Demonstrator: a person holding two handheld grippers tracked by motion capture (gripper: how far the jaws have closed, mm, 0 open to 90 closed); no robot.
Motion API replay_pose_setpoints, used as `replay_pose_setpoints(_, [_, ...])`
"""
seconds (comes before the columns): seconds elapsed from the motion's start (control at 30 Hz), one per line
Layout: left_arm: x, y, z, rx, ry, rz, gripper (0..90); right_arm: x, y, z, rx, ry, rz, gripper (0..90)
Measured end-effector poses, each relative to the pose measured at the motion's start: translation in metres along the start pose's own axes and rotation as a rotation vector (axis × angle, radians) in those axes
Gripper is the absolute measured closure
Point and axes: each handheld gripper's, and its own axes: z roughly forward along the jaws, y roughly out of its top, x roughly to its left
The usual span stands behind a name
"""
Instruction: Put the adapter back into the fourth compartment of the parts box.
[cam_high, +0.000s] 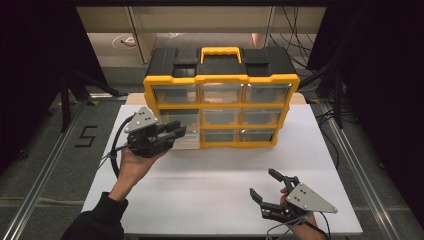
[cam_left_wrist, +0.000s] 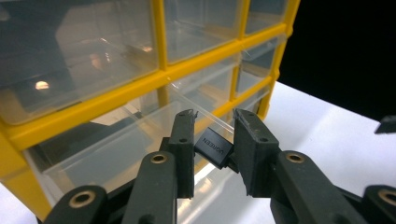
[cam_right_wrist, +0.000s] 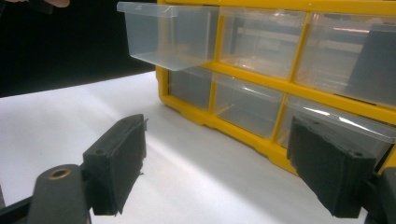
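Between the two black jaws of the left gripper (cam_left_wrist: 212, 151) sits a small black adapter (cam_left_wrist: 213, 148) with pale letters on its face; the jaws press on its two sides, so this gripper is closed on it. Directly under and just beyond the adapter lies the open clear drawer (cam_left_wrist: 116, 140), pulled out from the left column of the yellow organizer (cam_high: 221, 102). In the high view the left gripper (cam_high: 170, 134) hovers over this same drawer (cam_high: 187, 141), at the organizer's lower left front. The long axis of the drawer runs out from the organizer toward the person, and the adapter lies above its inside, near the front wall. I judge that the coming move is a short way down and a release.

The right gripper (cam_high: 272, 185) rests with its jaws wide apart and empty, well apart from the organizer, near the front edge of the white table (cam_high: 210, 175). The left hand is much nearer to the drawer.
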Motion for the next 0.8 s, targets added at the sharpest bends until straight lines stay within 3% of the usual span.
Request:
replay_pose_setpoints(0.5, [0.018, 0.003, 0.011, 0.000, 0.056, -0.060, 69.4, 0.000, 0.000, 0.000, 0.001, -0.002, -0.001, 20.9])
replay_pose_setpoints(0.8, [0.020, 0.002, 0.014, 0.005, 0.082, -0.060, 69.0, 0.000, 0.000, 0.000, 0.002, -0.002, -0.002, 21.0])
